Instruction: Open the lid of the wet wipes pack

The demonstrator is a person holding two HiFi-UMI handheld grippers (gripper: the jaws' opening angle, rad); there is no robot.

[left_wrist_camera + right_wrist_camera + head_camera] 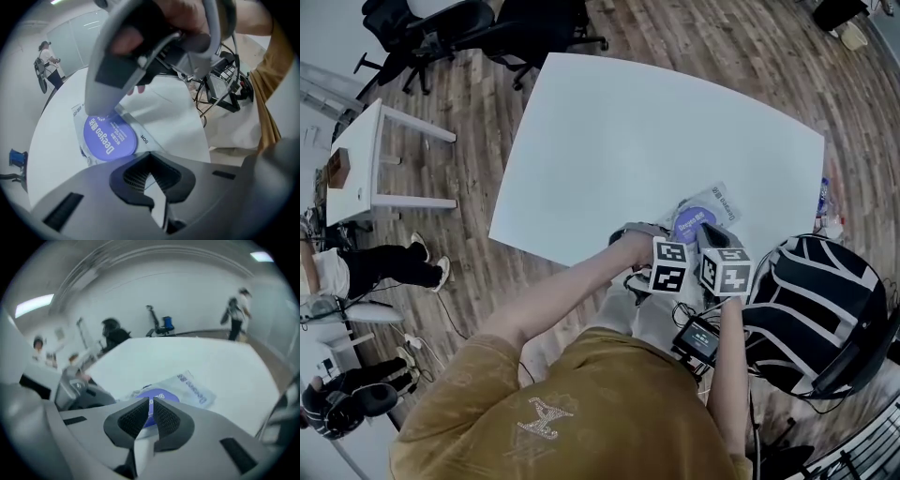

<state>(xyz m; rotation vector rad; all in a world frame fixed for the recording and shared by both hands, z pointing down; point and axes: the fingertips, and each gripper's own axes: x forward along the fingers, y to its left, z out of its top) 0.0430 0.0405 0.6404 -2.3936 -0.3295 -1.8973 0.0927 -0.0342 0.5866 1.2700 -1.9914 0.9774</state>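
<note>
Wet wipes pack (pixel 705 217) lies flat at the near right edge of the white table (pixel 656 131), with its round blue lid (pixel 110 137) facing up and lying flat.

Left gripper (pixel 149 157): jaws together, tips at the pack's near end.

Right gripper (pixel 150 401): jaws together at the lid's rim. Whether they pinch a lip is unclear.

In the head view both grippers cover the pack's near end.

Office chairs (pixel 441 28) stand beyond the table, and a side table (pixel 366 159) stands to its left.

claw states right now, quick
left claw: closed on the white plastic wet wipes pack
right claw: closed at its round purple lid, grip unclear
</note>
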